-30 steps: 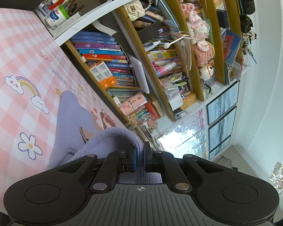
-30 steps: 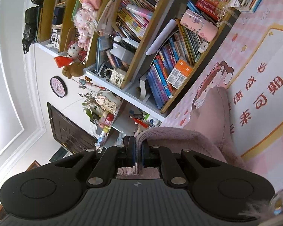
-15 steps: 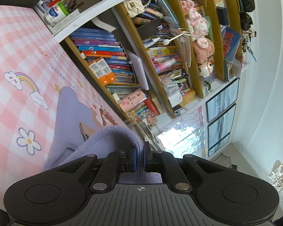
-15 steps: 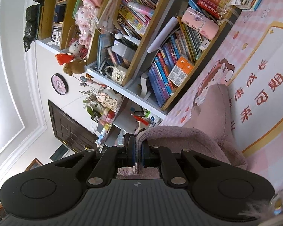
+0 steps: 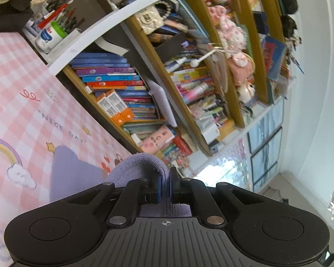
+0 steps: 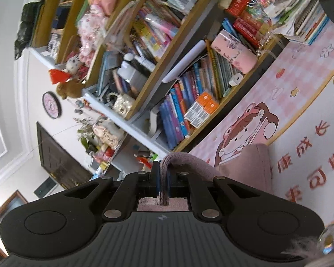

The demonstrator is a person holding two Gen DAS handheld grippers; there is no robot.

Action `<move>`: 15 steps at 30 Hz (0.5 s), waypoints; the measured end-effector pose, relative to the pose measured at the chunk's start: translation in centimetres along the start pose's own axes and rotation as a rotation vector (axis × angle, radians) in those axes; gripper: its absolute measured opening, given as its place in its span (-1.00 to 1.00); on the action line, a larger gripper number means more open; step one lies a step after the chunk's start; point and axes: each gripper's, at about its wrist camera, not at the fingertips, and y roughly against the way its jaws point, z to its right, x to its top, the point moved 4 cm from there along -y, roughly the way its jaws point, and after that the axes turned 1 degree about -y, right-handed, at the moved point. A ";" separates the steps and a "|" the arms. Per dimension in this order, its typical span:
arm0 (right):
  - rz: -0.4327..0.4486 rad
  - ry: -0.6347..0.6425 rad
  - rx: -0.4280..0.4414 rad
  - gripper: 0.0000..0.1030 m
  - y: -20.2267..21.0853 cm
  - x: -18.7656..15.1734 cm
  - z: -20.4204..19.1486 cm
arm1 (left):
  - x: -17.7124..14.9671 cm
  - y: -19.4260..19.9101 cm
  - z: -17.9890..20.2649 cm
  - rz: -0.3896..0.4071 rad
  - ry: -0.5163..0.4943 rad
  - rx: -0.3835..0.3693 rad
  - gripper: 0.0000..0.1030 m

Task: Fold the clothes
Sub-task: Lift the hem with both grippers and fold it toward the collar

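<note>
1. the left gripper (image 5: 165, 185) has its jaws pressed nearly together on a fold of the knit garment (image 5: 142, 166), which arches up over the fingertips and looks lilac in this view.
2. the right gripper (image 6: 163, 183) is likewise clamped tight on a thick knit edge of the same garment (image 6: 189, 164); here the cloth reads dusty pink.
3. from both pinched folds the garment hangs down to the pink checked table mat (image 5: 15, 84), its lower part resting on the mat near the edge that meets the bookshelf (image 5: 144, 93).
4. only the left view shows the rainbow and cloud print (image 5: 4, 153) and the "nice day" lettering, with a pen cup (image 5: 50, 36) beyond the mat's far corner.
5. only the right view shows the cartoon girl print (image 6: 245, 133) touching the garment's fallen part, the red characters (image 6: 318, 155) on the white panel, a round wall clock (image 6: 51, 104) and a dark screen (image 6: 55, 155).
</note>
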 end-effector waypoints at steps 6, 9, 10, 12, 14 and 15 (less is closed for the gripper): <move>-0.043 -0.023 -0.160 -0.89 -4.1 0.8 2.8 | 0.0 -2.6 -3.3 -0.020 0.054 0.114 -0.88; -0.058 -0.047 -0.216 -0.89 -5.6 0.3 4.2 | -0.3 -3.1 -4.8 -0.032 0.081 0.174 -0.88; -0.057 -0.058 -0.220 -0.89 -5.9 0.0 4.7 | -0.4 -3.3 -5.1 -0.036 0.082 0.189 -0.88; -0.052 -0.068 -0.233 -0.84 -6.2 -0.4 5.3 | -0.6 -3.4 -5.6 -0.048 0.081 0.208 -0.78; -0.051 -0.073 -0.263 -0.72 -6.1 -0.6 5.8 | -0.5 -3.3 -5.8 -0.055 0.075 0.241 -0.51; -0.058 -0.068 -0.290 -0.61 -6.0 -0.6 5.9 | -0.4 -3.2 -5.7 -0.066 0.068 0.255 -0.20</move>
